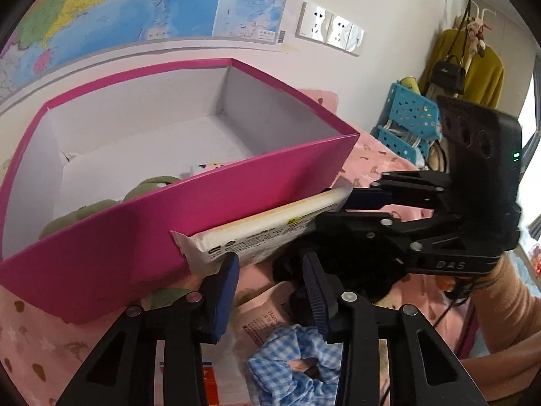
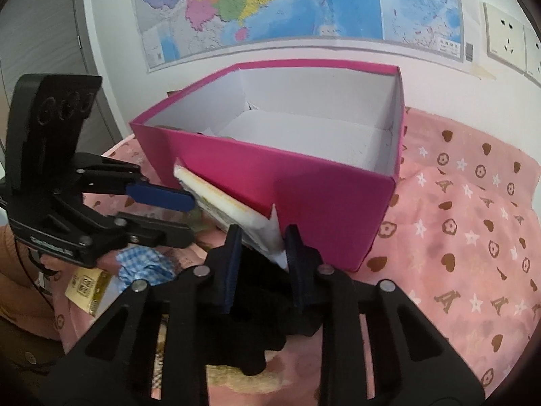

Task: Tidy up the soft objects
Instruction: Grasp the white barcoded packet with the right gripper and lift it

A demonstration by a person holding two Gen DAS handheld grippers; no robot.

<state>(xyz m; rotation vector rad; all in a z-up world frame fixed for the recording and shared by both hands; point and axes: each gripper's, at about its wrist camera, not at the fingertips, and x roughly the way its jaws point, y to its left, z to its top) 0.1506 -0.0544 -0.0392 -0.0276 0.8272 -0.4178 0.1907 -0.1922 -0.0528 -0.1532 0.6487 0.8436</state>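
A white pack of tissues (image 1: 267,226) leans on edge against the outer front wall of the pink box (image 1: 142,237), which sits on a bed covered in a pink printed sheet (image 2: 473,223). The right tool (image 1: 341,213) approaches it from one end, one blue finger lying along the upper side of the pack and the black one below, apparently straddling that end; whether they actually press it I cannot tell. The left tool (image 1: 270,277) stands spread, its blue pads either side of the pack's crimped end without clamping it. Inside the box a green plush (image 1: 101,203) already lies in the near corner. On the sheet below lie a blue checked scrunchie (image 1: 297,365), a black fuzzy item (image 2: 270,331) and another small pink packet (image 1: 267,318). The main risk is the slick wrapper: a pinch on the thin sealed flap alone would likely let the pack swing or slide out on the lift. Its edge could also catch the box rim and shove the light box backward.
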